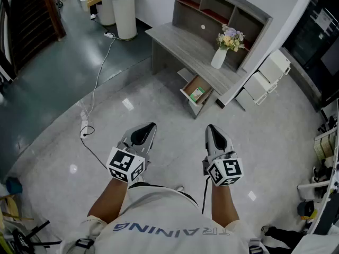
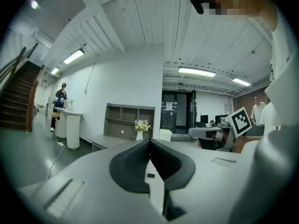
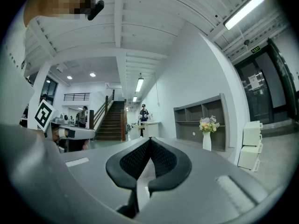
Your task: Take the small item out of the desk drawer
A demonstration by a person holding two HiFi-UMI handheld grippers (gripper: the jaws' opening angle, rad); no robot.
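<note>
Reaching with the left gripper [image 1: 150, 127] and right gripper [image 1: 211, 129] both pressed together, empty, could shove the small item [image 1: 197, 94] deeper into the open drawer [image 1: 189, 100], well ahead under the worktop [image 1: 185, 46]

We see a white vase [image 1: 219, 57] w/ flowers [image 1: 230, 37] upright, white storage boxes [image 1: 266, 77] at rt, round white counter [image 1: 125, 14] top left, cable [image 1: 99, 75] running to a power strip [image 1: 83, 126] on the floor [image 1: 159, 112]

desk drawer [image 1: 201, 83]: pulled open | small item [image 1: 197, 94]: greenish, lying inside
</note>
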